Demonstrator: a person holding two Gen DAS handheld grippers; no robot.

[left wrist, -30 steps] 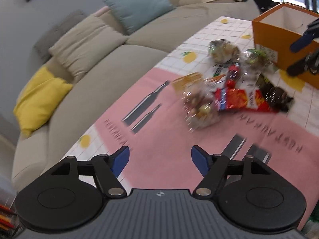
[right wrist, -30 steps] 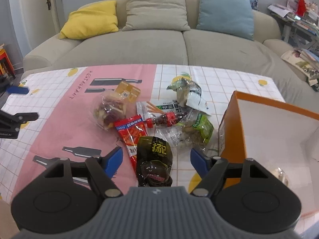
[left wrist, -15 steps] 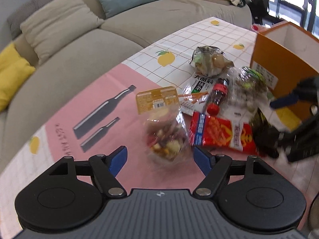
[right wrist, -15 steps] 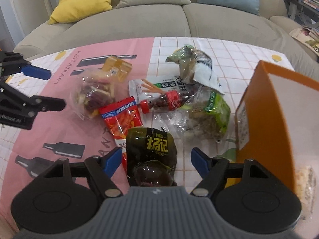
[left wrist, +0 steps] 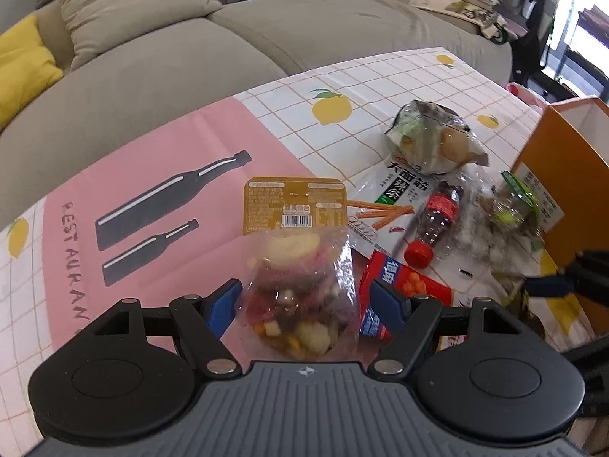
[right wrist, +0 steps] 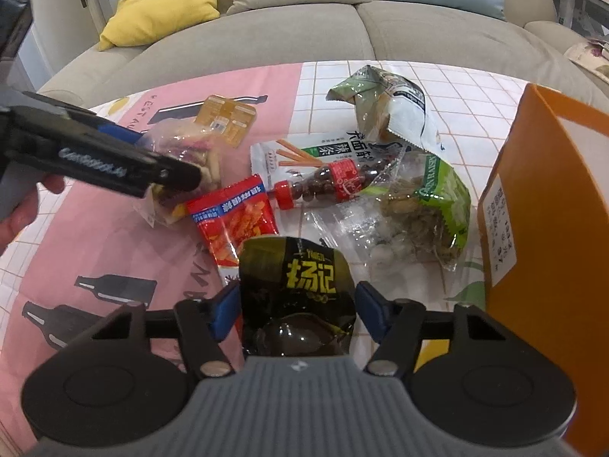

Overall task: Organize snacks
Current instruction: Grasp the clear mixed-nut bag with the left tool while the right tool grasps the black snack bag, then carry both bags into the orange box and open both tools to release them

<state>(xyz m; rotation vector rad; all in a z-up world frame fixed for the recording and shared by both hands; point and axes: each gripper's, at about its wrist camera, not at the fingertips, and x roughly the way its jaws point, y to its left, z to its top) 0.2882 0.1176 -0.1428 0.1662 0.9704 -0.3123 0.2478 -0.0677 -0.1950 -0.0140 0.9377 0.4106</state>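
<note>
A pile of snacks lies on the patterned tablecloth. My left gripper (left wrist: 304,301) is open, its blue pads on either side of a clear bag of mixed dried fruit (left wrist: 300,297) with a gold label. My right gripper (right wrist: 297,306) is open around the lower end of a black-and-yellow snack pack (right wrist: 300,285). Between them lie a red chip packet (right wrist: 236,221), a small cola-shaped bottle of candy (right wrist: 327,184), a green-and-white stick-snack pack (right wrist: 304,152) and a green nut bag (right wrist: 426,205). The left gripper also shows in the right wrist view (right wrist: 182,175) over the fruit bag.
An open orange box (right wrist: 544,209) stands at the right, close to my right gripper. A crumpled green-white bag (right wrist: 388,99) lies at the back of the pile. A beige sofa (right wrist: 304,34) with cushions runs along the table's far edge.
Both grippers have moved forward and down into the pile. The left now brackets the dried-fruit bag; the right now brackets the black pack. Both stay open.
</note>
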